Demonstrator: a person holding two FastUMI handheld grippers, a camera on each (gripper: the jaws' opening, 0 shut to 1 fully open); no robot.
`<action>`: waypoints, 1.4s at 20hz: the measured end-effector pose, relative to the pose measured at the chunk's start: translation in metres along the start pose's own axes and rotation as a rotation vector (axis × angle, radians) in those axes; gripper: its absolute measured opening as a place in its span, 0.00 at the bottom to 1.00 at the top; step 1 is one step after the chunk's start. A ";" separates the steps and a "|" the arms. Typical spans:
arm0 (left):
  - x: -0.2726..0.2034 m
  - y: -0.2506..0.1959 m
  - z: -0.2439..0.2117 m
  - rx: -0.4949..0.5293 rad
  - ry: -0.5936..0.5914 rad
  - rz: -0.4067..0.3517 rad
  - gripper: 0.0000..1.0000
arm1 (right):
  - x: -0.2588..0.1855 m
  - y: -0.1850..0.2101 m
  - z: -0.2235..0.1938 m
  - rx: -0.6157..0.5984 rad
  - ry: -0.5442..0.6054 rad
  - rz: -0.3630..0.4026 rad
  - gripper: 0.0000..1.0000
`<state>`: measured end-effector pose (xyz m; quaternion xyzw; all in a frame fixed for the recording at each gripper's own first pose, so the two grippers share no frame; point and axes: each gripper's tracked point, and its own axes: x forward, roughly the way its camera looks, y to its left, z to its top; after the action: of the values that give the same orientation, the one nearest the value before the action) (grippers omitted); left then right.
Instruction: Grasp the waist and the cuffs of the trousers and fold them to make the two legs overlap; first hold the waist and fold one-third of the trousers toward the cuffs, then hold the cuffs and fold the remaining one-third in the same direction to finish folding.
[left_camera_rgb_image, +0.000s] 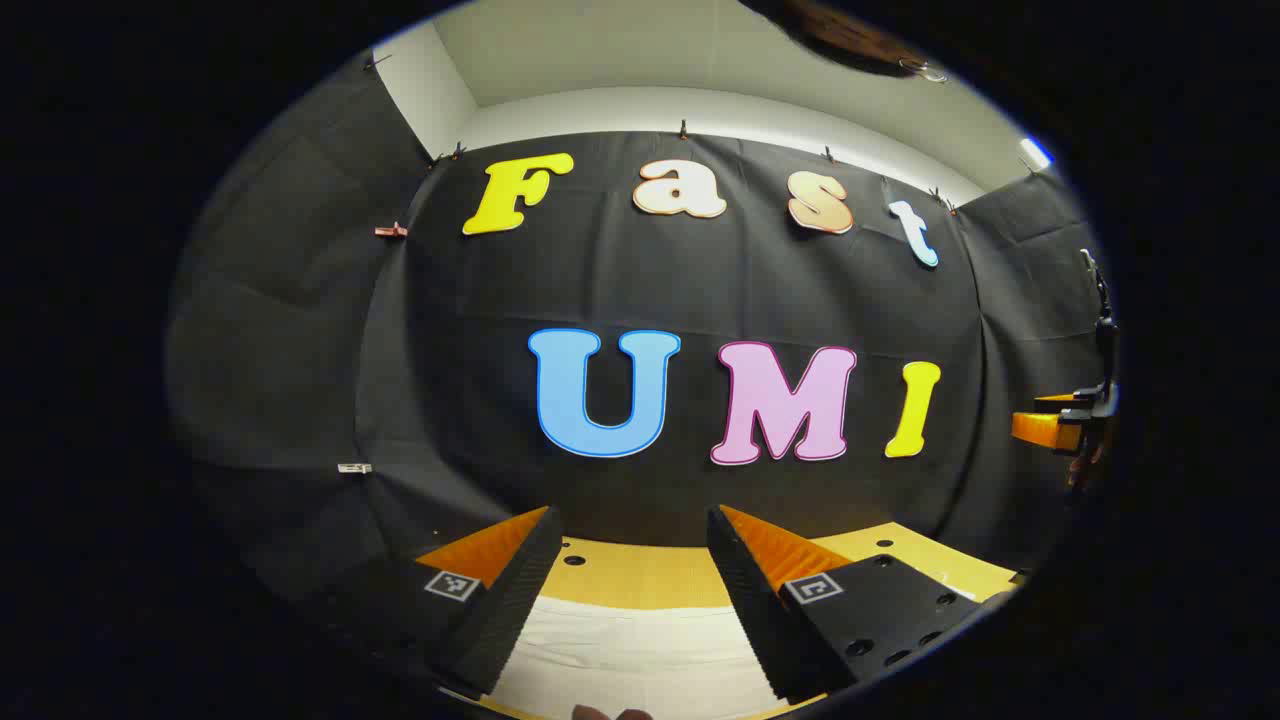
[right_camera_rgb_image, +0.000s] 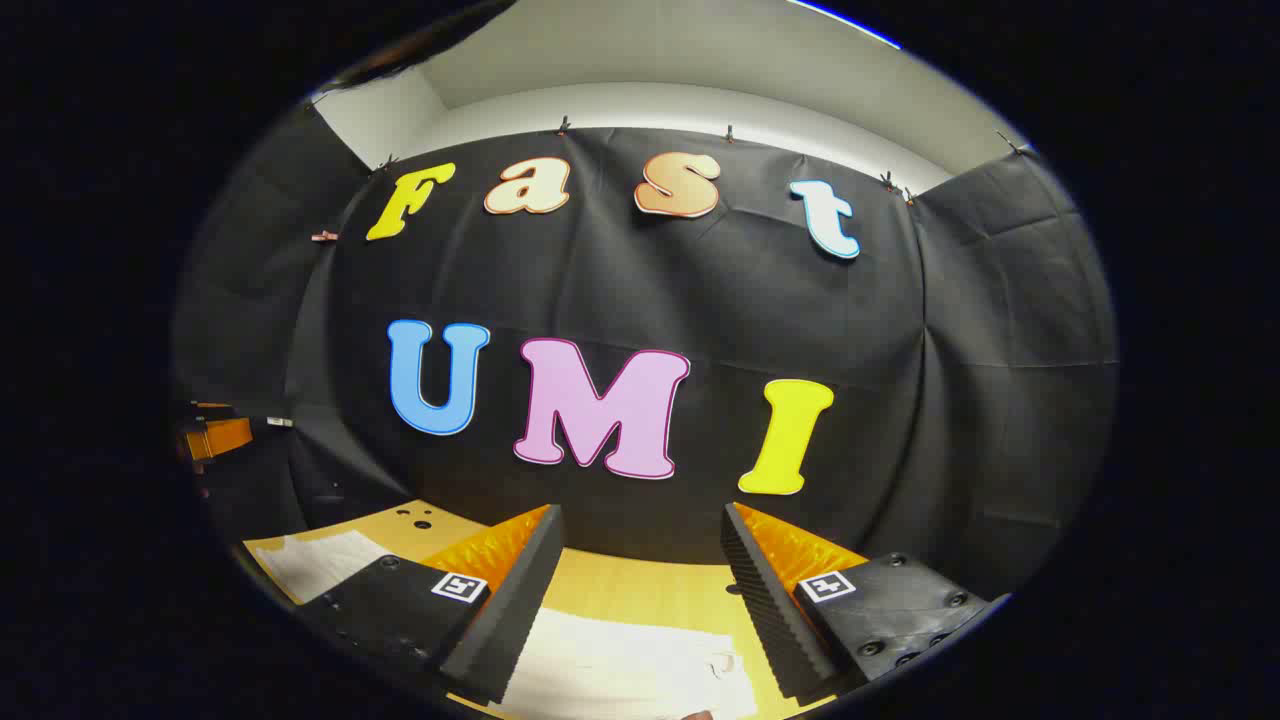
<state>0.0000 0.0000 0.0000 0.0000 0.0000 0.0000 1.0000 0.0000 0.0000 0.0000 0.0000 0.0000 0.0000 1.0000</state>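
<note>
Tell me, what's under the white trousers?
The trousers lie on a yellow table, which shows beyond them. The table right beneath the cloth is covered.

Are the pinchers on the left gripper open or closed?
Open. In the left gripper view, the left gripper has a wide gap between its fingers, with the white trousers lying on the table below.

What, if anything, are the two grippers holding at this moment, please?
Nothing: the left gripper and right gripper hover open-jawed above the trousers.
</note>
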 end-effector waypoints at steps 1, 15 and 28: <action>0.000 -0.002 -0.001 -0.007 0.004 -0.005 0.95 | 0.000 -0.001 -0.002 -0.003 0.007 0.000 0.99; 0.029 -0.032 -0.001 0.002 0.003 -0.046 0.94 | 0.004 -0.041 -0.004 -0.005 -0.002 -0.066 0.96; -0.012 0.072 -0.074 0.301 0.195 -0.076 0.96 | -0.027 -0.115 -0.085 -0.301 0.158 -0.134 0.97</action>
<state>-0.0121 0.0724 -0.0738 0.1498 0.0971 -0.0378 0.9832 -0.0272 -0.1147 -0.0850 -0.1498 0.0786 -0.0668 0.9833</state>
